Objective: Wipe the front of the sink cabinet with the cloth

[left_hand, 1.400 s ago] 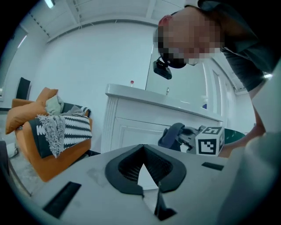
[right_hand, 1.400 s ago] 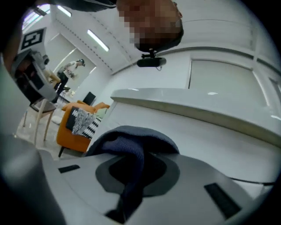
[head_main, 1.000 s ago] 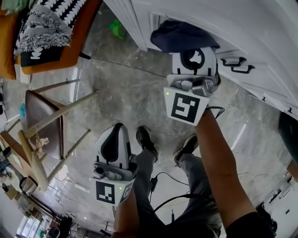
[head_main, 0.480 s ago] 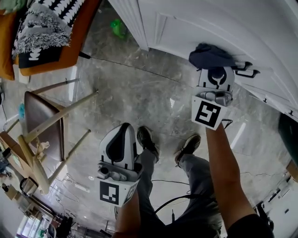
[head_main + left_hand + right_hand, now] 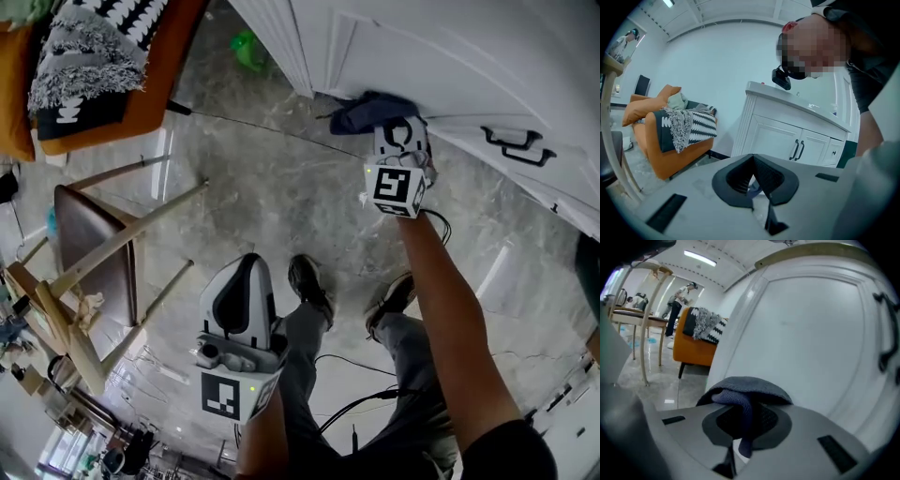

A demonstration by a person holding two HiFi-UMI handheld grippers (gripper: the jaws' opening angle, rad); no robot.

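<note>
A dark blue cloth (image 5: 360, 112) is pressed against the white sink cabinet door (image 5: 441, 66), near the door's lower left part. My right gripper (image 5: 397, 137) is shut on it. In the right gripper view the cloth (image 5: 745, 391) bunches out of the gripper (image 5: 742, 422) against the door panel (image 5: 811, 333). My left gripper (image 5: 240, 281) hangs low over the floor, away from the cabinet. Its jaws meet in the left gripper view (image 5: 753, 180) with nothing between them. The cabinet (image 5: 778, 136) stands a little way ahead of it.
Black door handles (image 5: 514, 145) lie right of the cloth. An orange sofa with patterned throws (image 5: 94, 56) and a wooden stool (image 5: 94, 253) stand at the left. A green object (image 5: 248, 47) lies by the cabinet corner. The person's shoes (image 5: 309, 286) and cables (image 5: 366, 398) are on the marble floor.
The right gripper carried the cloth rightward along the door toward the handles, then back left and lower. The left gripper has stayed where it was.
</note>
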